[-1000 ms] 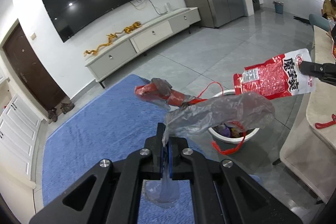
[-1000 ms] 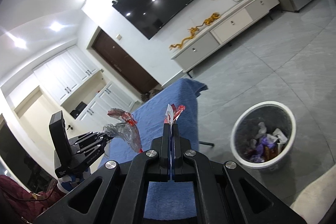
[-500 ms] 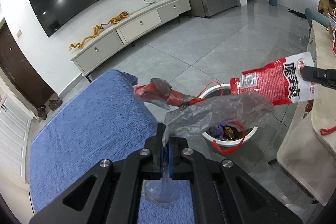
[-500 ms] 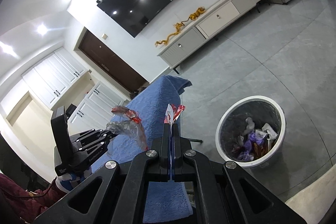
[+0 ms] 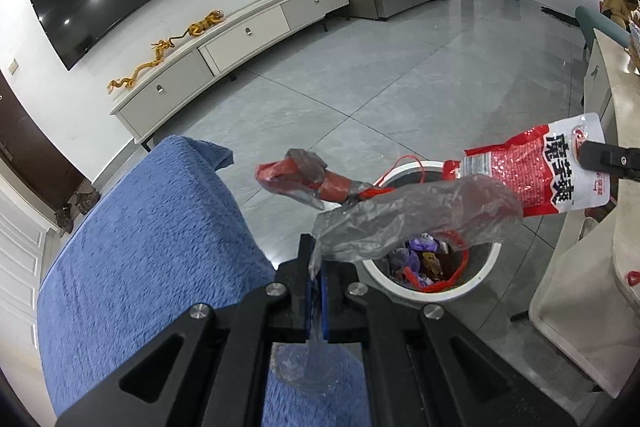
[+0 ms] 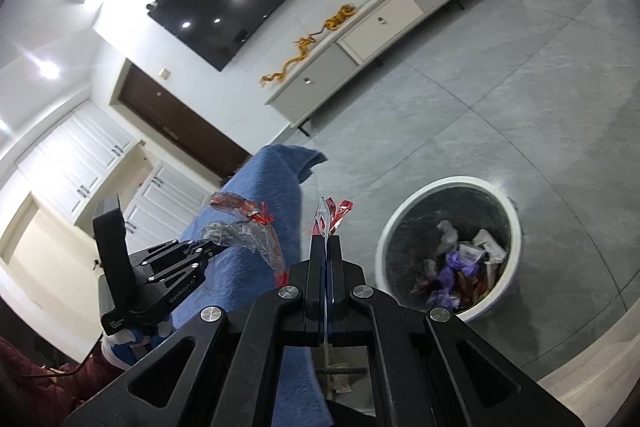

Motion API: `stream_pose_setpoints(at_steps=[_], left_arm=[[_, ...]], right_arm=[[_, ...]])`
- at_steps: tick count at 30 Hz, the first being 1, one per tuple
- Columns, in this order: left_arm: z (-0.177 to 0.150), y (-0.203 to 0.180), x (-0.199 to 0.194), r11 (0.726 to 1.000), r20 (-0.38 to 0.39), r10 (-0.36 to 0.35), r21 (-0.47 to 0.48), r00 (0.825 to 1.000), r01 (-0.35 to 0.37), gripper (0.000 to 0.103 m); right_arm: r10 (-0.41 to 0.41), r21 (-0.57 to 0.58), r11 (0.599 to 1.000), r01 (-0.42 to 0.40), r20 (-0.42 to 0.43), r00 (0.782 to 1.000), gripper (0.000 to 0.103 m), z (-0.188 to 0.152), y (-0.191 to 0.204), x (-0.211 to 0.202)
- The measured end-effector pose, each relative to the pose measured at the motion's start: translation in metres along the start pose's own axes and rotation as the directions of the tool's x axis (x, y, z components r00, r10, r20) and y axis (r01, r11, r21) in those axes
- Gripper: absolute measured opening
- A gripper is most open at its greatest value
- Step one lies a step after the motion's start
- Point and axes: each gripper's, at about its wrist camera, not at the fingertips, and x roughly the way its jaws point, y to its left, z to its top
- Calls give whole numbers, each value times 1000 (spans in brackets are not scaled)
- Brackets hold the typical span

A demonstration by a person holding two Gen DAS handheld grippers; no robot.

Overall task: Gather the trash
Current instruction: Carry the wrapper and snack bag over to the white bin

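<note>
The left gripper is clenched on a crumpled clear plastic film, pinching it at one end so the rest droops forward, with a red wrapper and a loose red string tangled into it; held this way, the bundle hangs over the near rim of the trash bin, which sits on the grey floor at about 2 o'clock from the jaws. The right gripper is clamped flat on a red-and-white snack packet, seen edge-on in its own view, so only a thin sliver pokes up between the closed jaws; from the left view the packet stretches sideways at 3 o'clock, above the far side of the bin. In the right view the bin lies at 3 o'clock, already holding purple, white and red scraps; both pieces seem gathered over it for dropping, though the packet looks nearer the rim than the centre; a light film may cling to the pads on release. A blue blanket covers the seat at 9 o'clock, just beside the bin, which likely explains the careful carry past its edge.
</note>
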Motion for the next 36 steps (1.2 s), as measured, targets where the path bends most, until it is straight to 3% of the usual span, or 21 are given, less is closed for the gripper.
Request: stream_pose_setpoints(at_steps=[14,36], left_arm=[[18,-17,34,999,-14,-9,34,1000,9,3],[33,-42,88,998,-80,19,55,997,-14,3]], right_arm=[[-163,35,986,164,-20,986,0,7,-24,26],[-275,30,961,277,-55,960,0,12,-37,51]])
